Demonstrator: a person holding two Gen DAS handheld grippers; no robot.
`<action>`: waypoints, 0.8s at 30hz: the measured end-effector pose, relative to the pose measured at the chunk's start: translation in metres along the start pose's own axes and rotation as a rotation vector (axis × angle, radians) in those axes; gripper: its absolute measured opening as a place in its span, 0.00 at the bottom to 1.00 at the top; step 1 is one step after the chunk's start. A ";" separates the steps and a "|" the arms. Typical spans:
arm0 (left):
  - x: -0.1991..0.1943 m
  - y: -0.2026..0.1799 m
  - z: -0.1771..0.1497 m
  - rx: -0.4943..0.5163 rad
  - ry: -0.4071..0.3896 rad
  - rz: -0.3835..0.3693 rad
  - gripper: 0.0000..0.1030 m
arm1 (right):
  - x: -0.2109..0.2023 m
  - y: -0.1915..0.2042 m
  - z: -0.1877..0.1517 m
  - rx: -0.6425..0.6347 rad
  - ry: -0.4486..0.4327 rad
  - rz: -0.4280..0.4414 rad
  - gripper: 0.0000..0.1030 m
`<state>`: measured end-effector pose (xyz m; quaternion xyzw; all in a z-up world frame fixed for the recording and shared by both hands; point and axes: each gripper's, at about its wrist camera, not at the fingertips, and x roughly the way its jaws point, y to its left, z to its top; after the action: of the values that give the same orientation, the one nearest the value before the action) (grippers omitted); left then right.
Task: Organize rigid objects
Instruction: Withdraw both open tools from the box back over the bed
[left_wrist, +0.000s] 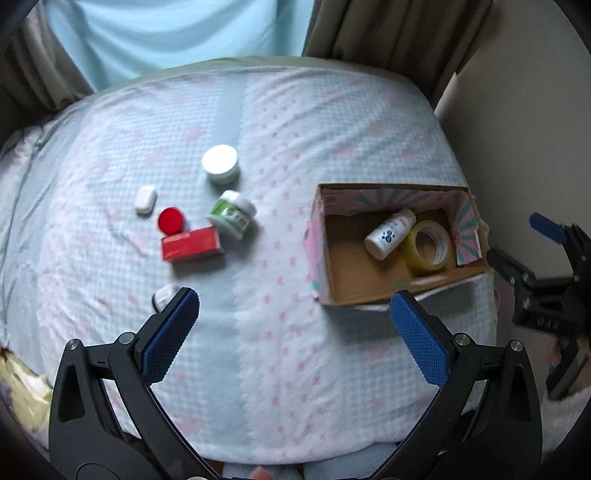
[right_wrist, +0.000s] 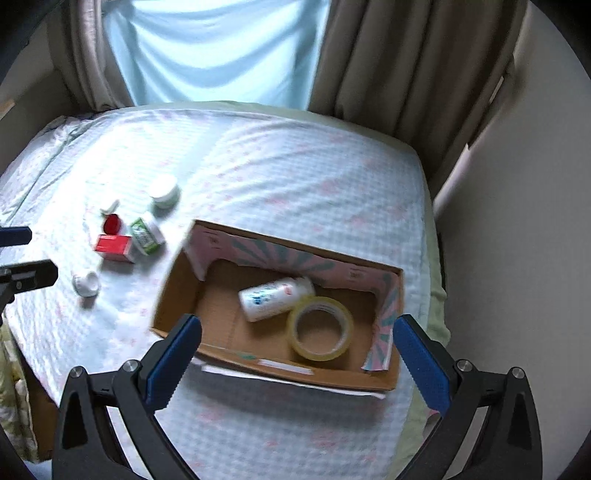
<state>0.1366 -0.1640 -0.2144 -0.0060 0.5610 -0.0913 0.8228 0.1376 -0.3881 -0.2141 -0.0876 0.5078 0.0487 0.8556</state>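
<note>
Left wrist view: left claw (left_wrist: 293, 325) spread apart, empty, above the bed (left_wrist: 258, 110). Jar (left_wrist: 221, 164), green tub (left_wrist: 233, 213), red cap (left_wrist: 170, 220) and red box (left_wrist: 191, 243) lie clustered beside the carton (left_wrist: 351, 291).

Right wrist view: right claw (right_wrist: 295, 350) apart, empty, over the carton holding bottle (right_wrist: 275, 298) touching tape (right_wrist: 320, 328)

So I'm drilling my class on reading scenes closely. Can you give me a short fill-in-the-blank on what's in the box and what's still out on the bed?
1. Inside the cardboard box, a white bottle lies beside a roll of ____.
2. The red box lies on the ____.
3. The jar farthest back has a ____ lid.
4. Both the left gripper and right gripper are ____.

Missing: tape; bed; white; open
</note>
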 end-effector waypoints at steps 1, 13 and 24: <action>-0.006 0.012 -0.006 -0.007 -0.009 -0.015 1.00 | -0.005 0.010 0.003 0.005 -0.001 0.001 1.00; -0.026 0.145 -0.063 0.022 0.004 -0.010 1.00 | -0.044 0.109 0.020 0.179 0.018 -0.045 1.00; 0.009 0.238 -0.074 0.178 0.071 -0.077 1.00 | -0.018 0.203 0.046 0.337 0.117 0.032 1.00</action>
<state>0.1054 0.0757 -0.2765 0.0488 0.5787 -0.1723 0.7957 0.1337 -0.1802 -0.1975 0.0625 0.5589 -0.0286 0.8264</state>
